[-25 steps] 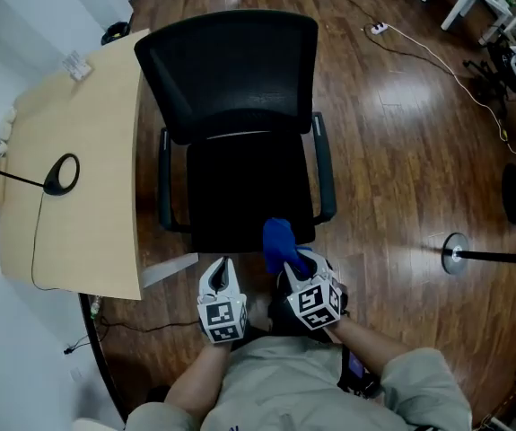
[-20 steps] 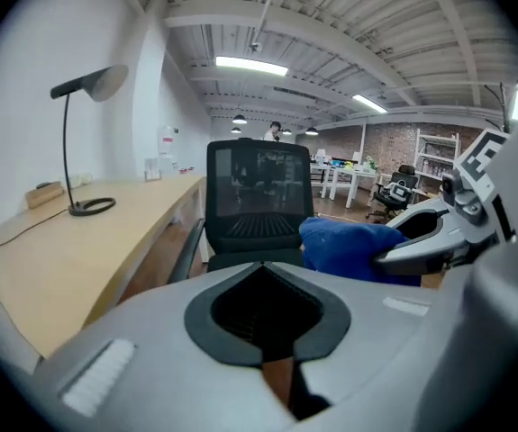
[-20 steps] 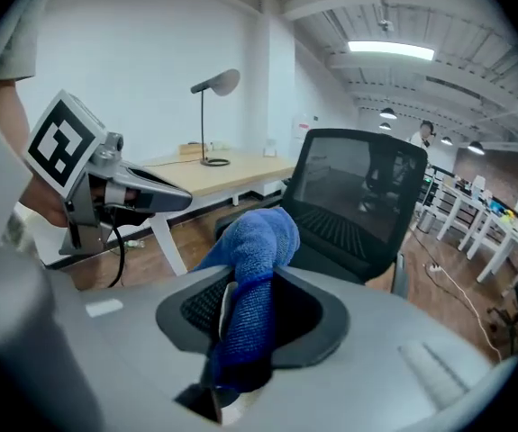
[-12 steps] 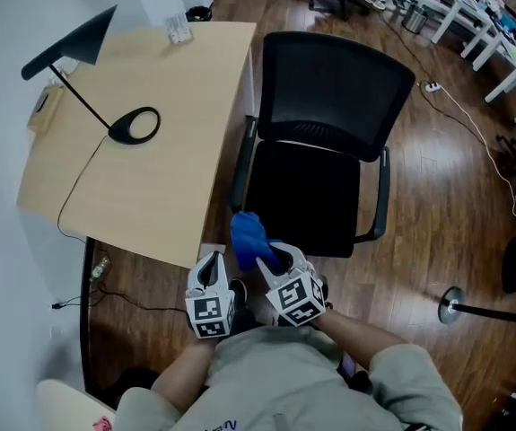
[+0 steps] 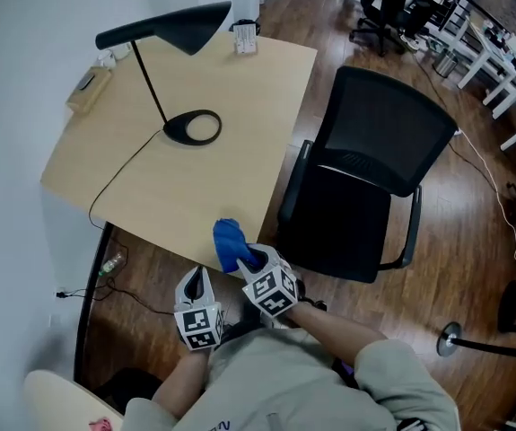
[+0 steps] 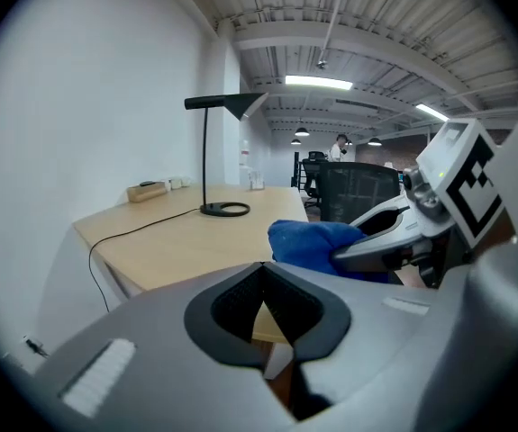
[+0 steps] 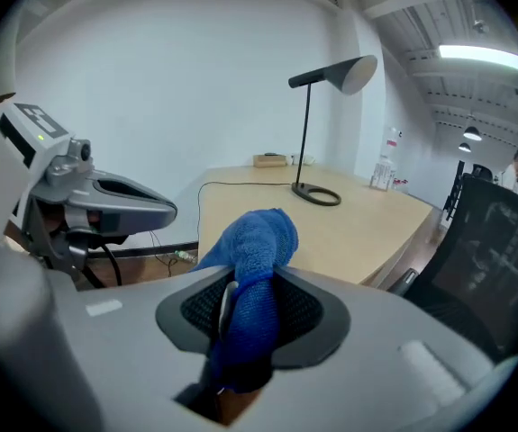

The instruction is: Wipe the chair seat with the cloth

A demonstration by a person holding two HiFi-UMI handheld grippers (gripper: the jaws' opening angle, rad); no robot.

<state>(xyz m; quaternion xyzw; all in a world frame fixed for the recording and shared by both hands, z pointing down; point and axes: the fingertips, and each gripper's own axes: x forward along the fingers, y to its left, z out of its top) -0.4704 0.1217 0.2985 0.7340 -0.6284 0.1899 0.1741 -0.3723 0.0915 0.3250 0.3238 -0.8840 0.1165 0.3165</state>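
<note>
Over on the left sits the pale wooden desk (image 5: 195, 187), and on it the black desk lamp (image 5: 172, 27) with its ring base and a thin black cable (image 5: 118, 180) trailing off toward the near edge. Down below, the left gripper (image 6: 260, 268) hangs off the desk's near side, its jaws pressed together tip to tip with nothing caught between them. Just beside it comes the bright blue cloth (image 5: 229, 241), and there's the task's thing: bunched up and poking out over the desk's near corner, clear of the chair. It's the right gripper (image 5: 250, 260) that has it, jaws clamped on the cloth's middle so the fabric bulges above them and hangs in a fold below. Moving right, the black office chair (image 5: 383, 128) stands close against the desk's side, mesh backrest up, armrests either side. Its dark chair seat (image 5: 343, 227) lies bare, to the right of the cloth and apart from it. All of this stands on the dark wooden floor (image 5: 473, 241).
</note>
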